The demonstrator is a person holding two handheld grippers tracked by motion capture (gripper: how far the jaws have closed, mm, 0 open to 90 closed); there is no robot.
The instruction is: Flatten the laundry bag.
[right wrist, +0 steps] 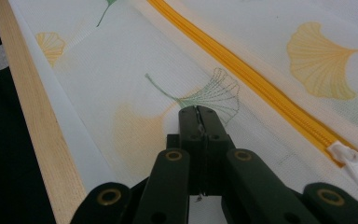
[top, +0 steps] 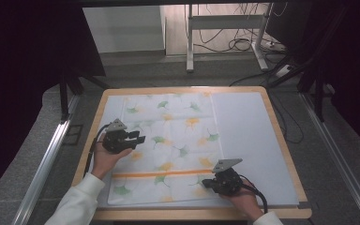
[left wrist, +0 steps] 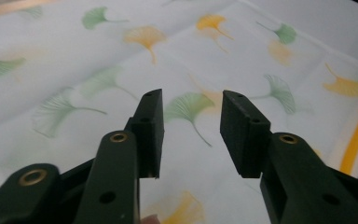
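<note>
A white mesh bag (top: 168,140) printed with green and yellow ginkgo leaves lies flat on the table. An orange zipper (top: 164,174) runs across it near the front, with its white pull (right wrist: 356,163) at one end. My left gripper (top: 140,139) hovers over the bag's left part. Its jaws stand open with nothing between them (left wrist: 191,107), and the leaf print (left wrist: 121,60) lies below. My right gripper (top: 206,183) is at the bag's front right, just in front of the zipper (right wrist: 251,79). It is shut (right wrist: 198,112), tips resting on the mesh; any pinched fabric is hidden.
A pale mat (top: 253,140) covers the wooden table (top: 281,140), and its right half is bare. The table's front wooden edge (right wrist: 32,116) runs close to my right gripper. Metal rails and floor cables (top: 243,44) lie beyond the table.
</note>
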